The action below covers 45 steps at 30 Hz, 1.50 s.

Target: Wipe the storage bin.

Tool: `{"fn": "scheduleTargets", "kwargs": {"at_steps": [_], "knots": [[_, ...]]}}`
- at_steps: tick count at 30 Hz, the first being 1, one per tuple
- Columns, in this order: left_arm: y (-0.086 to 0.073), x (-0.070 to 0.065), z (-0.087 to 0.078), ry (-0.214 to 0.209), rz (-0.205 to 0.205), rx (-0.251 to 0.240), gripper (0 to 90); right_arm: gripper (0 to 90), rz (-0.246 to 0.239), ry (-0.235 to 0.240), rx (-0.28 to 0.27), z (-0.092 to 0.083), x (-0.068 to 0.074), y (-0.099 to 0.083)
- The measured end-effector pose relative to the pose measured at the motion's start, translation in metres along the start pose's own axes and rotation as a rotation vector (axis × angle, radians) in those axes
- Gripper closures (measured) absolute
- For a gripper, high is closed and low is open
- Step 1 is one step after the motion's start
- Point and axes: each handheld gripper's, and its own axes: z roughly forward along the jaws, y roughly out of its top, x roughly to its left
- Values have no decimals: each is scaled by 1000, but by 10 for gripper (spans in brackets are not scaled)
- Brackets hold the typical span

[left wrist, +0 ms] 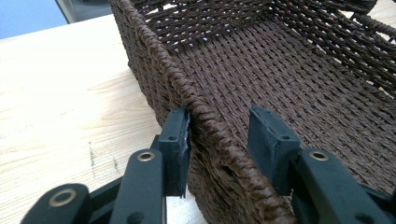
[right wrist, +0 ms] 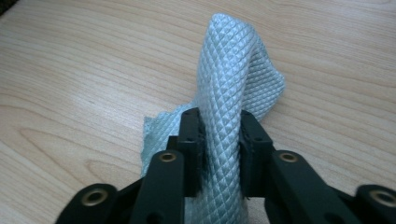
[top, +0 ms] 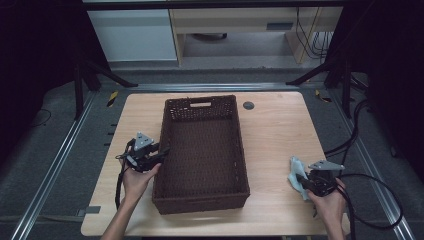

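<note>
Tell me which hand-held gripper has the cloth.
The right hand-held gripper: its jaws pinch the pale blue cloth. The left hand-held gripper straddles the basket rim.

The high view is dim and soft, with black corners around the lit table point(top: 280, 135). Both gripper views are brighter; the basket point(left wrist: 289, 74) weave looks sharp, perhaps blurring slightly towards the near jaws.
</note>
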Motion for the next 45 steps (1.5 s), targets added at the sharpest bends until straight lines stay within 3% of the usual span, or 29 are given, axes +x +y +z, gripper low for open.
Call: {"fn": "scheduleTargets", "kwargs": {"at_steps": [4,7,17,31,45], "knots": [[0,0,0,1,-2,0,590,774,13,6,-24,-4,-1,5],[0,0,0,-2,-5,-1,590,774,23,31,-85,-9,1,10],[2,-1,2,-10,-14,-4,600,771,-14,111,-205,-11,18,34],[4,-12,6,-34,1,-6,604,773,-37,143,-261,-4,31,63],[7,-8,9,-46,-7,-1,620,773,-27,146,-341,5,30,115]]}}
